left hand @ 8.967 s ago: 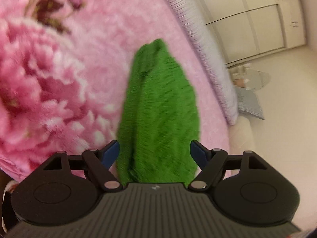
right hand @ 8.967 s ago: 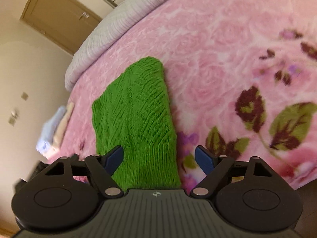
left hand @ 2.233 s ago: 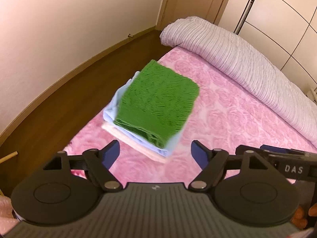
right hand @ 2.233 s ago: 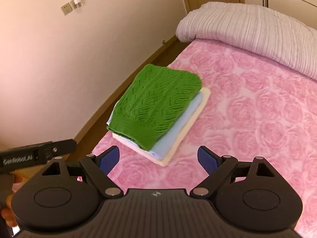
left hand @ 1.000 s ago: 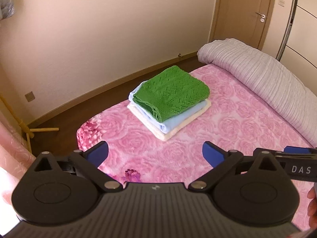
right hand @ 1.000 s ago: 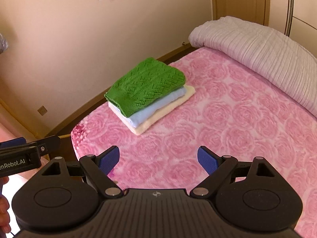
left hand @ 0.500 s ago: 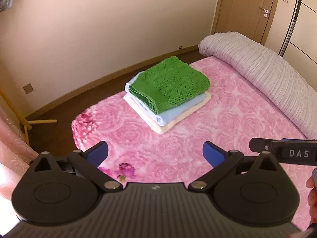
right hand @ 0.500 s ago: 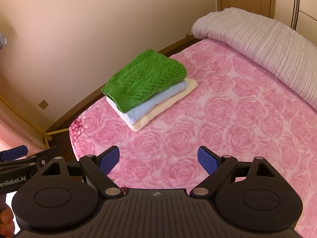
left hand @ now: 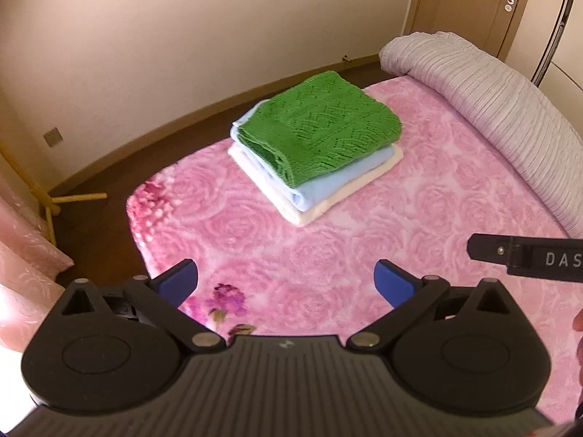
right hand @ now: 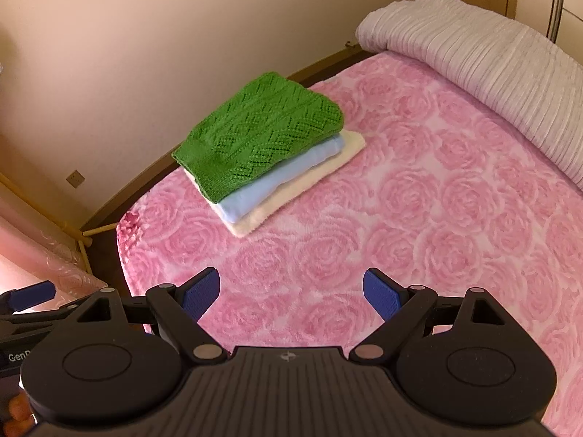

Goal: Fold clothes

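Note:
A folded green knitted sweater (left hand: 320, 127) (right hand: 260, 138) tops a stack near the bed's corner, above a folded light blue garment (left hand: 328, 187) (right hand: 284, 178) and a cream one (left hand: 364, 185) (right hand: 302, 189). My left gripper (left hand: 286, 284) hovers open over the pink blanket, well short of the stack, with nothing between its blue pads. My right gripper (right hand: 291, 295) is likewise open and holds nothing, also back from the stack. The right gripper's body shows at the right edge of the left wrist view, and the left one's at the left edge of the right wrist view.
The pink rose-patterned blanket (left hand: 382, 240) (right hand: 419, 218) covers the bed. A rolled grey ribbed duvet (left hand: 510, 109) (right hand: 492, 58) lies along the far side. Brown floor (left hand: 109, 182), a cream wall, a wooden door (left hand: 473, 3) and a pink curtain (left hand: 22, 247) border the bed.
Both grippers have drawn back and up from the stack, which now looks smaller and farther. Earlier the green sweater lay alone between the fingers; now it rests folded on the pile.

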Demonstrator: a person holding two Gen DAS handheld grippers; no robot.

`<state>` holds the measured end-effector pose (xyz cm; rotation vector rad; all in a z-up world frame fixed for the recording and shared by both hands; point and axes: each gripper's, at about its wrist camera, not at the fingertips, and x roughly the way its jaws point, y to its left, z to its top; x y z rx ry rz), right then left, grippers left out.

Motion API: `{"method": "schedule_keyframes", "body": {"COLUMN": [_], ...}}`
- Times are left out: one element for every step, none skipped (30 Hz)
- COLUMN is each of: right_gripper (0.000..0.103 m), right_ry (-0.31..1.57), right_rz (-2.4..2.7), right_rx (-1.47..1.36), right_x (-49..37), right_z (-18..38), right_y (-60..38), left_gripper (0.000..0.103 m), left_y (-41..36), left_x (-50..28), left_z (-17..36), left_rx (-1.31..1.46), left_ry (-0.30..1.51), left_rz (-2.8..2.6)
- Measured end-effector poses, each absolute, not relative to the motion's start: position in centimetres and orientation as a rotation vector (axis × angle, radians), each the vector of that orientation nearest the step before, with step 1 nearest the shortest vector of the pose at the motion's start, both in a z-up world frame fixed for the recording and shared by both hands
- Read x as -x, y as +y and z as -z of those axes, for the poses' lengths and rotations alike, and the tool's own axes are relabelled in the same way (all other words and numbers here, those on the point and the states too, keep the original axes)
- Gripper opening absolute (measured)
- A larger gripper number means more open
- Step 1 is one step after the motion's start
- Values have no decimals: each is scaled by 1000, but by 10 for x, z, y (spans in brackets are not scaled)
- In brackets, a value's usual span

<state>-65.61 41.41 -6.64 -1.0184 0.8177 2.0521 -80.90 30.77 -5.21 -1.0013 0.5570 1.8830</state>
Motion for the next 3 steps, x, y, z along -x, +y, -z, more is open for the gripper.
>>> {"method": "schedule_keyframes", "body": {"right_gripper": [89, 88, 88], "right_ry": [821, 824, 826], "right_rz": [-2051, -2050, -2049], "right_rx": [1017, 1015, 1012], "right_x": [656, 655, 654], "right_z": [66, 66, 66], "right_y": [416, 418, 419], "left_gripper": [102, 102, 102], "left_y": [310, 312, 314], "left_x": [808, 808, 808], "left_z": [52, 52, 51], "left_rx": [995, 990, 987], "left_ry": [563, 568, 571], "left_rz": [-1886, -1888, -1888]}}
